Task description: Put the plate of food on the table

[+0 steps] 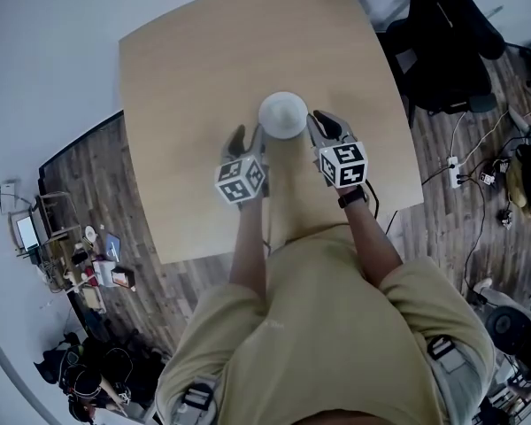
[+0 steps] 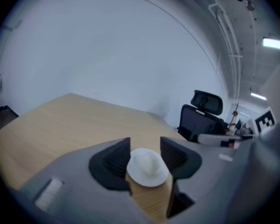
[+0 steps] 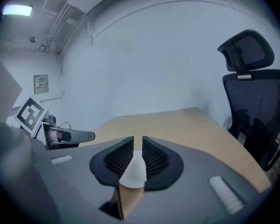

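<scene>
The white plate [image 1: 283,113] sits mid-frame on the table [image 1: 186,78]. The left tool [image 2: 145,149] stands half-wide and the right tool [image 3: 138,148] narrow, both empty. Likely light, stiff, slick and breakable: grip opposite rims.

The person wears a khaki short-sleeved shirt [image 1: 336,326]. Well behind the grippers, it is crossed by 2 grey straps [image 1: 440,348] with black buckles. Just behind the right gripper [image 1: 326,124], a black wristband [image 1: 352,197] circles the wrist. The right gripper and the left gripper [image 1: 250,135] each have a grey body and 2 black ribbed pads [image 2: 115,158]. At the rear of each sits 1 white cube [image 1: 343,164] printed with black square markers.
</scene>
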### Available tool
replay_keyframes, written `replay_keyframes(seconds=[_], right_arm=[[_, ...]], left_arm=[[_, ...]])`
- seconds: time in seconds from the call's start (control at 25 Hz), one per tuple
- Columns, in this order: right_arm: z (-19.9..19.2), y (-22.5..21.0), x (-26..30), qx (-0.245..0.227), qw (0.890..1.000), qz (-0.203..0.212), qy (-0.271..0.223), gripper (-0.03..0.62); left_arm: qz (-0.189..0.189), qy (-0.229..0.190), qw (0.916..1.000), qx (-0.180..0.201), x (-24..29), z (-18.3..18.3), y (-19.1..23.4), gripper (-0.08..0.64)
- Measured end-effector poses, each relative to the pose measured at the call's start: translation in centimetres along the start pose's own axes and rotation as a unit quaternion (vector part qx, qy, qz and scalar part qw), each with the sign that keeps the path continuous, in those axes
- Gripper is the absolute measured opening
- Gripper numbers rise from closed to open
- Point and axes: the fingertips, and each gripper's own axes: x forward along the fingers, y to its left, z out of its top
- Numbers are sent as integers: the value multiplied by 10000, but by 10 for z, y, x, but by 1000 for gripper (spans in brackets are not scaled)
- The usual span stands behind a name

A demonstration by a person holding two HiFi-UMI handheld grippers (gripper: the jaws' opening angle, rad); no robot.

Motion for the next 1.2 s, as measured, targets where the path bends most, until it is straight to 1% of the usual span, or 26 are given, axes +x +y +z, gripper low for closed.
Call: replay_keyframes(seconds=[0.12,0.28,0.36,0.44,0.52,0.56,0.72,0.8,0.88,1.2], right_arm=[[7,14,-22,-344,9993,-77,-147,51],[19,26,-47,-571,9973,-214,-408,45],[26,32,-59,-657,9959,-290,-557,27],[32,38,-71,-692,9945,-376,-694,6],[36,44,-83,-701,9932,-472,-800,6],[37,46,-88,-702,9925,-537,-844,6],[38,45,-103,-667,9896,-825,-970,6],[39,45,-108,-662,9888,-852,-1031,6],[41,47,-110,-668,9886,-835,-1065,6],[39,43,-113,-773,9887,-797,-1011,6]], left_arm=[[-3,-266,9991,336,-20,14,-13,198],[69,-599,9954,746,-49,28,-27,138],[139,-746,9929,918,-63,33,-31,98],[214,-880,9904,1046,-79,36,-33,58],[274,-1003,9878,1161,-94,38,-35,14],[296,-1075,9860,1237,-102,39,-36,3],[347,-1442,9760,1597,-123,48,-46,2],[349,-1524,9741,1636,-127,50,-50,2],[344,-1522,9742,1628,-127,49,-51,3],[324,-1305,9802,1452,-116,37,-52,3]])
